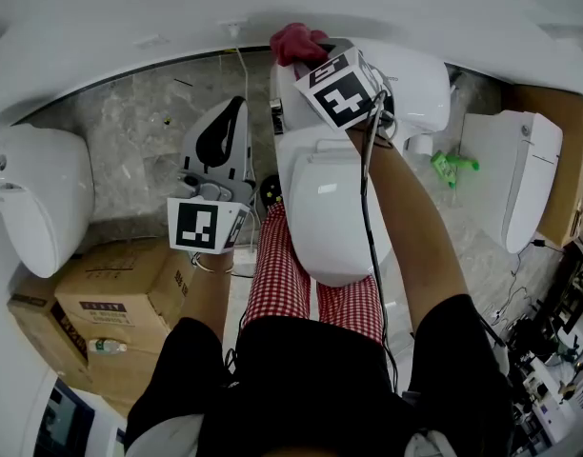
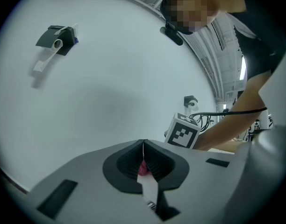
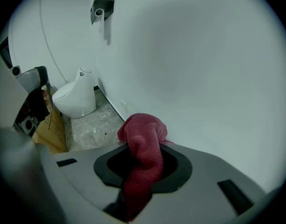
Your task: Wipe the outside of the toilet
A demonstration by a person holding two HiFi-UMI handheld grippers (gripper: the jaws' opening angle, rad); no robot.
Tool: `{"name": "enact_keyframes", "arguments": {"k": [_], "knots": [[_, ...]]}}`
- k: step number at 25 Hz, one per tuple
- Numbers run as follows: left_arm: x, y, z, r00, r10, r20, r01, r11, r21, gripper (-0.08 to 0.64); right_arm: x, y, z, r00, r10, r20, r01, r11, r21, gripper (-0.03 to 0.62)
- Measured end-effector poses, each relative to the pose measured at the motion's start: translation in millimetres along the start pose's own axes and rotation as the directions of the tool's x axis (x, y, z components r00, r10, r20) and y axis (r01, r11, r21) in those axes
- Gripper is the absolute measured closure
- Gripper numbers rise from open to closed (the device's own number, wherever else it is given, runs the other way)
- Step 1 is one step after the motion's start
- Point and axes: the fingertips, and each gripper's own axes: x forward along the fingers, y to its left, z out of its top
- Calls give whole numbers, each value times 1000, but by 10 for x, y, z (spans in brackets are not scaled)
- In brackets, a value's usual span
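Observation:
The white toilet stands in the middle of the head view with its lid down, and its tank sits against the wall. My right gripper is over the tank's left end, shut on a red cloth that bunches out past the tips. In the right gripper view the red cloth hangs through the jaws and hides the fingertips, close to the white wall. My left gripper hangs left of the toilet over the floor, shut with nothing held. A speck of pink shows behind its jaws.
A second toilet stands at the left and a third at the right. Cardboard boxes sit at the lower left. A green object lies on the marble floor. A paper holder hangs on the wall.

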Motion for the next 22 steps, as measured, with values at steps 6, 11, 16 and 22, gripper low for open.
{"name": "enact_keyframes", "arguments": {"k": [6,11,16,22], "knots": [[35,-116,-16,1000,-24,-8,24,1000,6,549,-102,-103,-22,1000,-7,8,7,1000,30,492],[69,-179,-64,999,-37,-17,37,999,9,549,-159,-190,-54,999,-17,30,15,998,53,492],[101,-255,-74,998,-54,-23,54,998,13,549,-207,-298,-103,997,-33,65,29,997,67,492],[156,-362,-83,997,-73,-27,73,997,18,549,-283,-383,-157,996,-44,78,39,997,72,492]]}}
